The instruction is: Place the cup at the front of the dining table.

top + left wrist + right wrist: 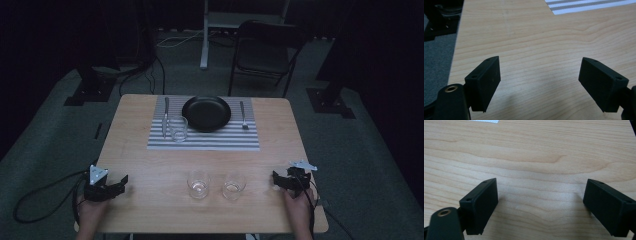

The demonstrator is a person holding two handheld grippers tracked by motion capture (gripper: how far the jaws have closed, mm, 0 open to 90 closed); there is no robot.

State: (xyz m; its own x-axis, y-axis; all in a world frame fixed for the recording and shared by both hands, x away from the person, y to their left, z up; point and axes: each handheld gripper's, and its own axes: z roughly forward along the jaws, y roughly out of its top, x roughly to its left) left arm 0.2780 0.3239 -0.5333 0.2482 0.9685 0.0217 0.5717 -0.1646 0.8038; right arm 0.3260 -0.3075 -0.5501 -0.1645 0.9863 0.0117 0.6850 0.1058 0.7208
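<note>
Two clear glasses stand near the table's front edge: one (198,184) left of centre, the other (234,186) just to its right. A third glass (178,128) stands on the striped placemat (210,141), beside a black plate (206,113), a knife (166,116) and a fork (243,116). My left gripper (122,183) rests at the front left, open, with bare wood between its jaws (540,75). My right gripper (276,179) rests at the front right, also open over bare wood (541,195).
The wooden table (150,170) stands on grey carpet. A dark folding chair (265,52) and a white desk leg (205,35) stand beyond the far edge. Cables trail from both grippers off the table's sides.
</note>
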